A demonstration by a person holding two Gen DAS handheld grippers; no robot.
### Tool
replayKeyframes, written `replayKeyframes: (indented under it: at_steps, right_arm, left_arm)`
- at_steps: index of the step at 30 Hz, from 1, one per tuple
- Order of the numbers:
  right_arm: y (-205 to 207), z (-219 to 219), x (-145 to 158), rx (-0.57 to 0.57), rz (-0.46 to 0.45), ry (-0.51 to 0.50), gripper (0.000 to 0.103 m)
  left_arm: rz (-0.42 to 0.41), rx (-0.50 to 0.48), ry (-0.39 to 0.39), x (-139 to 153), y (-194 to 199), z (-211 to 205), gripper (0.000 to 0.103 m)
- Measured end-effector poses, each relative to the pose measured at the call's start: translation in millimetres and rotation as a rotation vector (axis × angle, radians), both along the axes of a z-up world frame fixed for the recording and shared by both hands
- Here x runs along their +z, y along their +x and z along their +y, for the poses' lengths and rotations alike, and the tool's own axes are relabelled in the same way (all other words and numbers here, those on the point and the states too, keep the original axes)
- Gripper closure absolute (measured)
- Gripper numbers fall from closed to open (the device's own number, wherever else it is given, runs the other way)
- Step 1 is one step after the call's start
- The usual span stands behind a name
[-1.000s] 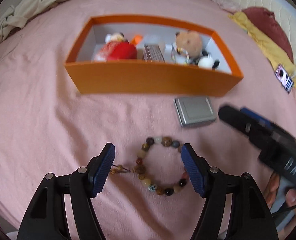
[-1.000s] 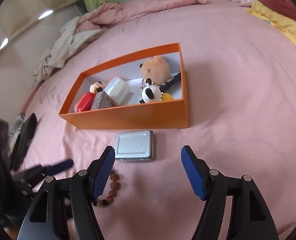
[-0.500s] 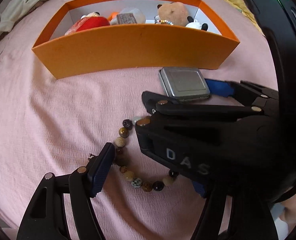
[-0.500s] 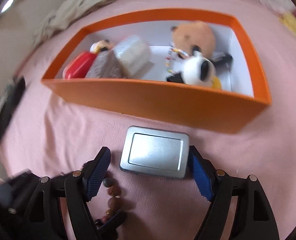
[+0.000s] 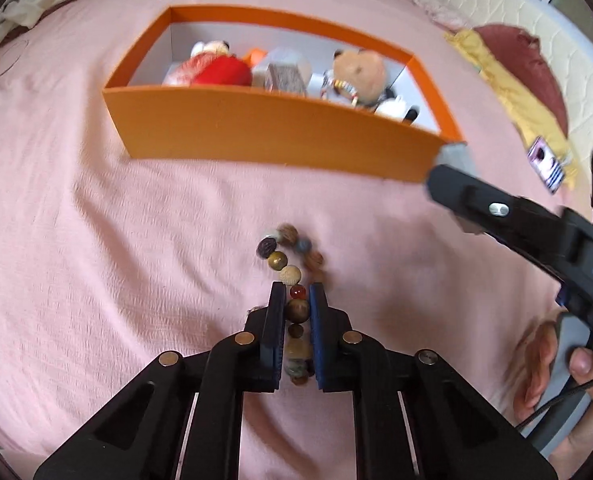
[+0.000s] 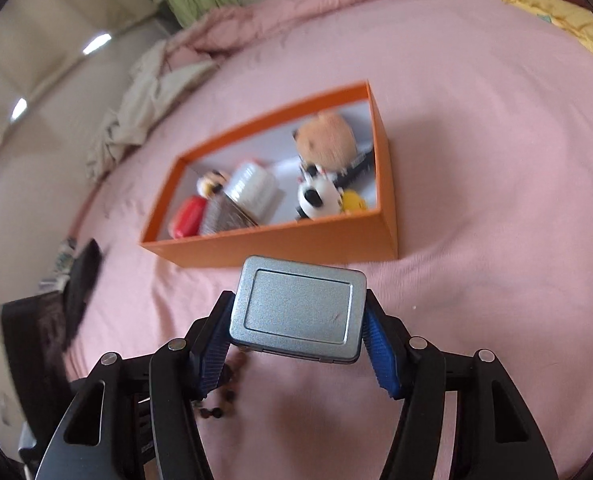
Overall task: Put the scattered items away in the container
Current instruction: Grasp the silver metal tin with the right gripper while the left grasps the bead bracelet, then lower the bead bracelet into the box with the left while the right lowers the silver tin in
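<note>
Now tin (image 6: 298,310), bracelet (image 5: 292,276) both clamped

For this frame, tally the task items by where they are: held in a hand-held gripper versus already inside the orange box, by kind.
Held in a hand-held gripper, bead bracelet: 1
Held, silver tin: 1
In the orange box, plush toys: 3 (red, brown, panda)
In box, white roll: 1
In box, grey patterned packet: 1
In box, others partly hidden: uncounted
Total: 7
</note>
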State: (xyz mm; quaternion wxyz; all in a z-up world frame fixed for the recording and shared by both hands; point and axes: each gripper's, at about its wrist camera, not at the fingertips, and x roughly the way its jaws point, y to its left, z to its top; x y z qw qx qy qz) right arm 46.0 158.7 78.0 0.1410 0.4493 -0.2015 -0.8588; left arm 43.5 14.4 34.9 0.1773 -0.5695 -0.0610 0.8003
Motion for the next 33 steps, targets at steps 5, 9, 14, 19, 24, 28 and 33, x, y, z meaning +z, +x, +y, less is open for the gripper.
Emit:
replayKeyframes:
  at_steps: [5, 9, 14, 19, 24, 28, 33]
  right_arm:
    - [10.0, 9.4, 13.8, -0.058, 0.085, -0.056, 0.043]
    - [7.2, 11.4, 18.8, -0.073, 0.108, -0.075, 0.043]
    - [-1.0, 5.0, 28.0, -0.06, 0.15, -0.077, 0.043]
    - [-12.3, -1.0, 42.1, -0.03, 0.202, -0.058, 0.043]
    - [-34.0, -6.4, 53.3, 0.006, 0.255, -0.025, 0.043]
    - [-51.7, -10.6, 62.2, 0.035, 0.298, 0.002, 0.043]
    - [-69.7, -15.9, 62.2, 0.057, 0.316, 0.026, 0.043]
  left_arm:
    - [0.017, 0.024, 0.085, 5.8, 3.0, -6.2, 0.091]
    - [0.074, 0.031, 0.156, 22.7, 5.9, -16.3, 0.091]
    - [0.132, 0.039, 0.202, 45.7, -16.6, -26.0, 0.091]
    - [0.205, 0.045, 0.249, 83.3, -35.9, -36.8, 0.091]
    - [0.286, 0.064, 0.287, 119.0, -67.3, -45.2, 0.091]
    - [0.349, 0.085, 0.272, 126.8, -93.3, -43.0, 0.091]
    - [0.339, 0.136, 0.279, 103.1, -113.7, -49.1, 0.091]
